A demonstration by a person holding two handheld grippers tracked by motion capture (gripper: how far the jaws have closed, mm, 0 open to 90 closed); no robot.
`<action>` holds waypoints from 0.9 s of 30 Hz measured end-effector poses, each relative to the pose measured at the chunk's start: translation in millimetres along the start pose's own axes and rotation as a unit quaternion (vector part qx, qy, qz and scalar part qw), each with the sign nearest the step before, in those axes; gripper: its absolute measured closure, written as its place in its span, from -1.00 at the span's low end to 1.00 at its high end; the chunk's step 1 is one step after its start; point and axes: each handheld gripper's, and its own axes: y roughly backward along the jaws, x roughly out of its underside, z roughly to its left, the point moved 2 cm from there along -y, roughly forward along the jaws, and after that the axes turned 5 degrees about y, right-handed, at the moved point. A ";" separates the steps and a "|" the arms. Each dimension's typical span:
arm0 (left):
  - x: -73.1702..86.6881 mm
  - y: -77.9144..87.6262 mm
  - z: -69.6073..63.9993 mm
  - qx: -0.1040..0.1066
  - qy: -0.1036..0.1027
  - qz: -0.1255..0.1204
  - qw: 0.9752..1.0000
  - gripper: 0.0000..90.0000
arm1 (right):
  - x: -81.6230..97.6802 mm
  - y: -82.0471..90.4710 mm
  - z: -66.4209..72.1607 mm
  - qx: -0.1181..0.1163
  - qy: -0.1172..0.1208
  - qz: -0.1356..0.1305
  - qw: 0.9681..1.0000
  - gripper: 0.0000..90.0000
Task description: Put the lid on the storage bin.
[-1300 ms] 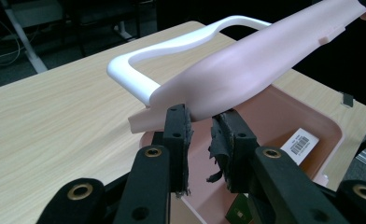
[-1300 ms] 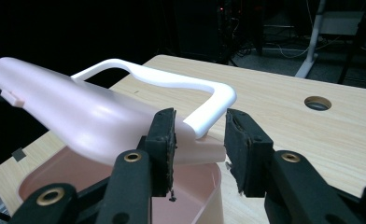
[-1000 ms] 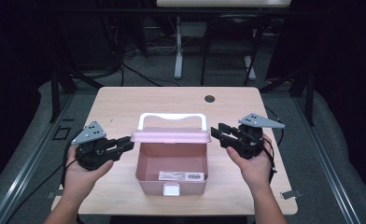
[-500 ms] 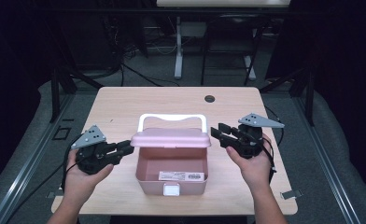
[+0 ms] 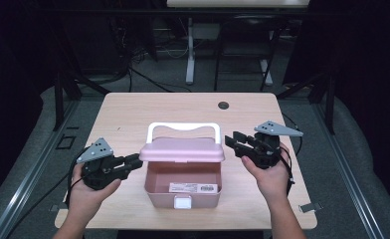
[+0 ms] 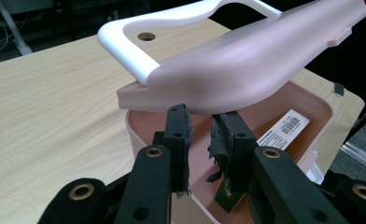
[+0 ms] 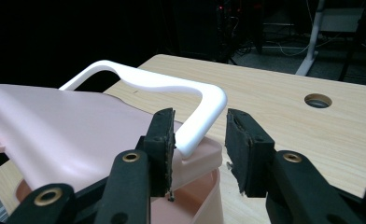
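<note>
1. The pink box [image 5: 183, 186] sits at centre frame, its lid [image 5: 182, 149] half raised.
2. The left gripper [image 5: 133, 162] and the right gripper [image 5: 234, 143] flank the lid, jaws parted, gripping nothing.
3. The lid is probably mid-swing; the next move calls for a steady push.

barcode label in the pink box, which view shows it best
The high view: the barcode label lies flat and whole on the floor of the pink box. The left gripper view catches it partly under the raised lid. In the right gripper view the lid covers the box's inside.
</note>
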 end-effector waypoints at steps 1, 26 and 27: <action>1.5 0.0 -0.3 0.000 -0.001 0.000 1.000 0.68 | 0.2 -0.3 -0.3 0.000 0.000 0.000 1.000 0.38; 29.0 -5.5 -2.0 0.008 0.007 0.009 1.000 0.68 | 3.7 -4.2 -1.6 -0.001 0.000 0.004 1.000 0.38; 29.8 -5.7 -2.3 0.011 0.009 0.009 1.000 0.68 | 3.9 -4.5 -1.6 -0.001 -0.001 0.004 1.000 0.37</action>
